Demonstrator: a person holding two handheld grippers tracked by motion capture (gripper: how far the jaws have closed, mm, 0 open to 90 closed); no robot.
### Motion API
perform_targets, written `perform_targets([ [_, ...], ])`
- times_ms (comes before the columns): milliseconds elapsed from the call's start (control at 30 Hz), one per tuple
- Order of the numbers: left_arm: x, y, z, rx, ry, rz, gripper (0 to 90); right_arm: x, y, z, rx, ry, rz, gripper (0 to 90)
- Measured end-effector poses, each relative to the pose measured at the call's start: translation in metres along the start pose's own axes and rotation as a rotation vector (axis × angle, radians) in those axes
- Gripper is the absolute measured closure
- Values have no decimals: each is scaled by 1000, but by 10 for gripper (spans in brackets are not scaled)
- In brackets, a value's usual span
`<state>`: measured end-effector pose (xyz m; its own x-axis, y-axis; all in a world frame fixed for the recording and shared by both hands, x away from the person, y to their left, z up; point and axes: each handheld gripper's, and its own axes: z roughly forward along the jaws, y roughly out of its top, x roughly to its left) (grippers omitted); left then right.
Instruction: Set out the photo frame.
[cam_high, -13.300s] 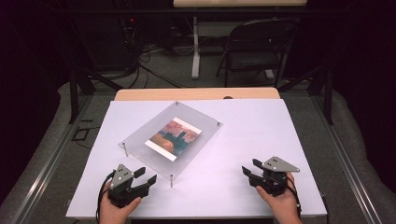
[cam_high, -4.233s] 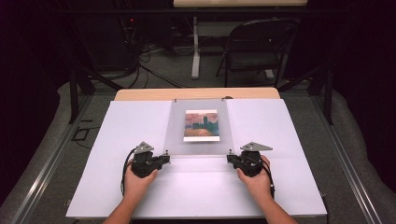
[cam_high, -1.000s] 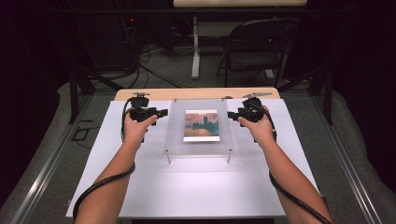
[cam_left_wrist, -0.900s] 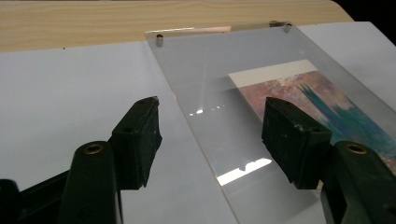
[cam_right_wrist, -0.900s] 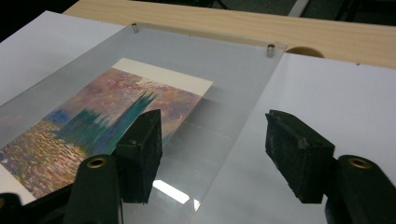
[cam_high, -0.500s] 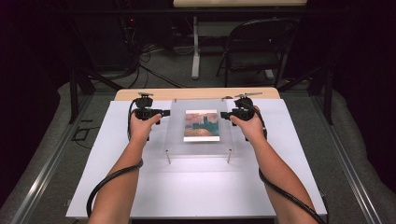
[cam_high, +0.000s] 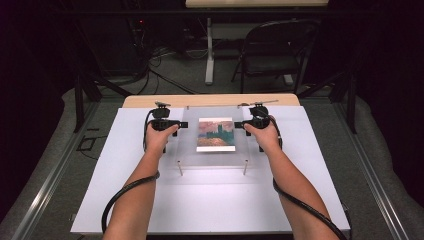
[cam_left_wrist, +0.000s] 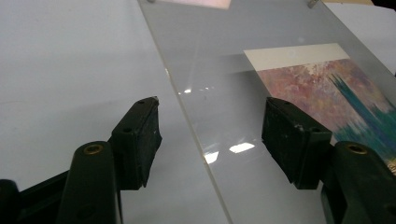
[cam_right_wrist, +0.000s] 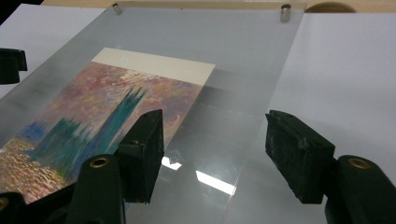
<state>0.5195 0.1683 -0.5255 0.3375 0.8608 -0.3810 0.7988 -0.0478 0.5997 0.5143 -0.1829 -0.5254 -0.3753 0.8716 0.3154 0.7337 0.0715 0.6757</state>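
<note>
I had the left hand-held gripper (cam_high: 181, 124) and right hand-held gripper (cam_high: 238, 124) spread at the acrylic frame's (cam_high: 214, 156) side edges on the worktop (cam_high: 210, 200); gripping seemed undone.

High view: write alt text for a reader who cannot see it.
A person reaches both forearms across a white table, a left claw and a right claw open at opposite side edges of a clear acrylic frame. The frame holds a painted print in pink, teal and orange. A chair stands beyond the table.
</note>
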Motion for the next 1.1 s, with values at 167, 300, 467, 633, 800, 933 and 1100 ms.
perform_targets([
  [167,-1,-3,8,25,-18,-3,365,-4,-3,3,26,20,32,366],
  [300,0,-5,11,28,-45,-29,366,-5,-5,5,35,41,47,365],
  [467,-2,-4,13,36,-56,-39,361,-5,-6,6,42,59,54,359],
  [633,-2,-4,15,49,-71,-70,339,-5,-6,7,45,61,52,341],
  [800,-3,-4,18,51,-87,-85,318,-7,-5,8,52,75,56,328],
  [933,-2,-4,18,56,-89,-81,318,-9,-5,10,52,84,76,316],
  [1100,-2,-4,18,53,-95,-86,323,-9,-6,14,53,104,110,310],
])
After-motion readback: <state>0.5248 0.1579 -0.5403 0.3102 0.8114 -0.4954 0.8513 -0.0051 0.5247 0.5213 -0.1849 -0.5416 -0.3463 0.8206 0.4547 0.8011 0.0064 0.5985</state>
